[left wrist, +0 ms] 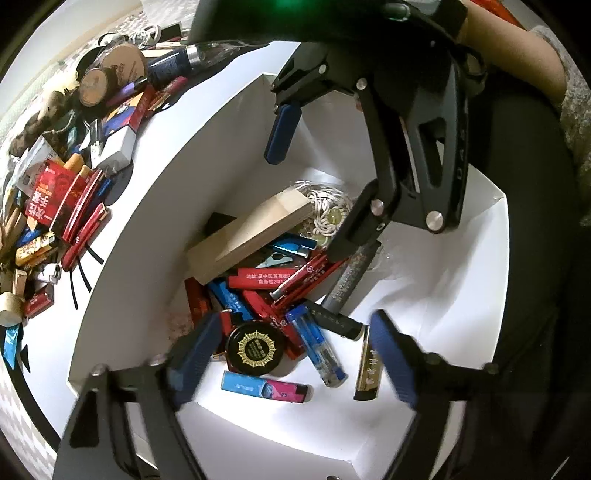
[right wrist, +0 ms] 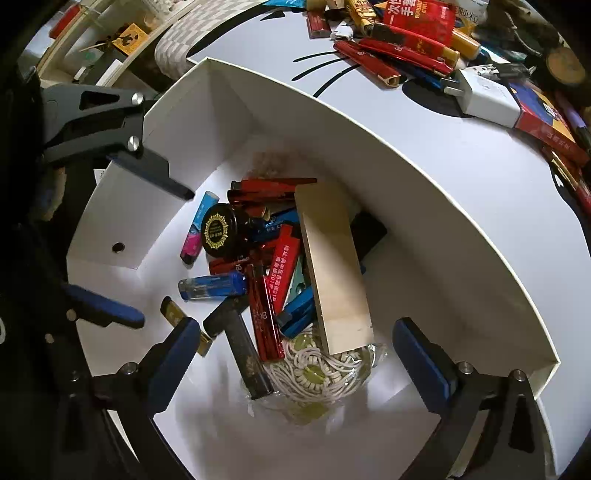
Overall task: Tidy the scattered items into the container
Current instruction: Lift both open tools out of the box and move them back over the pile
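A white cardboard box point(left wrist: 155, 206) point(right wrist: 424, 155) holds several lighters, red pens, a wooden block point(left wrist: 251, 229) point(right wrist: 332, 273), a round black tin point(left wrist: 256, 347) point(right wrist: 220, 230) and a bagged white cord point(right wrist: 317, 373). My left gripper point(left wrist: 295, 354) is open and empty, hovering over the near end of the box. My right gripper point(right wrist: 295, 354) is open and empty over the cord end; it shows in the left wrist view point(left wrist: 317, 192) above the box. A dark lighter point(left wrist: 351, 280) point(right wrist: 240, 347) lies just under it.
A pile of scattered lighters, red pens and packets point(left wrist: 55, 206) point(right wrist: 406, 33) lies on the white table beyond the box, with a white charger point(right wrist: 484, 96) point(left wrist: 116, 147) and round wooden discs point(left wrist: 110, 74). A shelf point(right wrist: 92, 44) stands at the far left.
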